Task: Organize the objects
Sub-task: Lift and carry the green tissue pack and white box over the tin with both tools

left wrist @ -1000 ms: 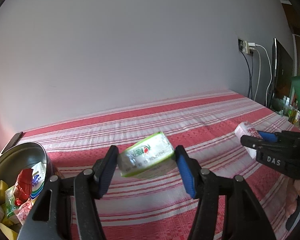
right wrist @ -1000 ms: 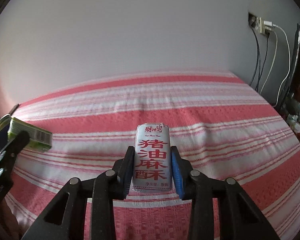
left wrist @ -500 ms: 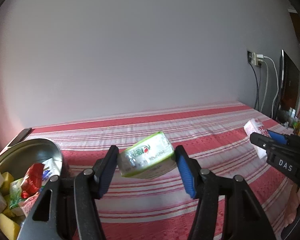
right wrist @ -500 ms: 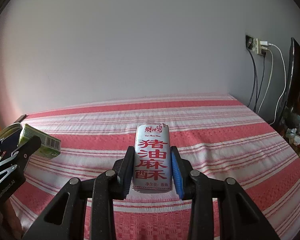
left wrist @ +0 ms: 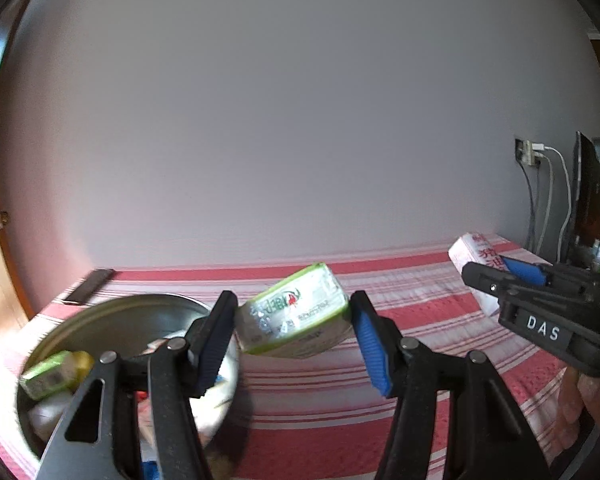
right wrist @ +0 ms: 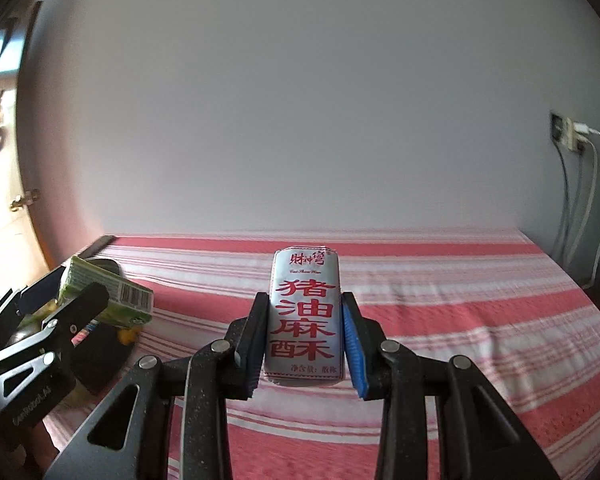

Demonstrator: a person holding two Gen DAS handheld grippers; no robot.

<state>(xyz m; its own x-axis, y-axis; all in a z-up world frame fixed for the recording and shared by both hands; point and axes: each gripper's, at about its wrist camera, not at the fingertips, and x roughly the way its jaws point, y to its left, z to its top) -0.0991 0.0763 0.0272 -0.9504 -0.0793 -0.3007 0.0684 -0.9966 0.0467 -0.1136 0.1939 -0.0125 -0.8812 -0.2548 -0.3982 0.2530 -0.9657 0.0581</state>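
My left gripper (left wrist: 294,320) is shut on a green and white snack packet (left wrist: 294,314), held tilted in the air just right of a round metal bowl (left wrist: 112,320). That bowl holds several wrapped snacks, a green one (left wrist: 50,376) among them. My right gripper (right wrist: 305,320) is shut on a silver packet with red Chinese characters (right wrist: 305,312), upright above the striped cloth. In the left wrist view the right gripper (left wrist: 496,276) shows at the right edge with its silver packet (left wrist: 474,252). The right wrist view has the left gripper (right wrist: 66,296) and green packet (right wrist: 112,298) at the left.
A red and white striped cloth (right wrist: 440,304) covers the surface up to a plain grey wall. A dark flat object (left wrist: 88,286) lies at the far left corner. A wall socket with cables (right wrist: 568,136) and a dark screen (left wrist: 590,196) stand at the right.
Both grippers rose and swung left with their packets still held. The metal bowl now sits closer under the left gripper, and more of the wall fills both views.
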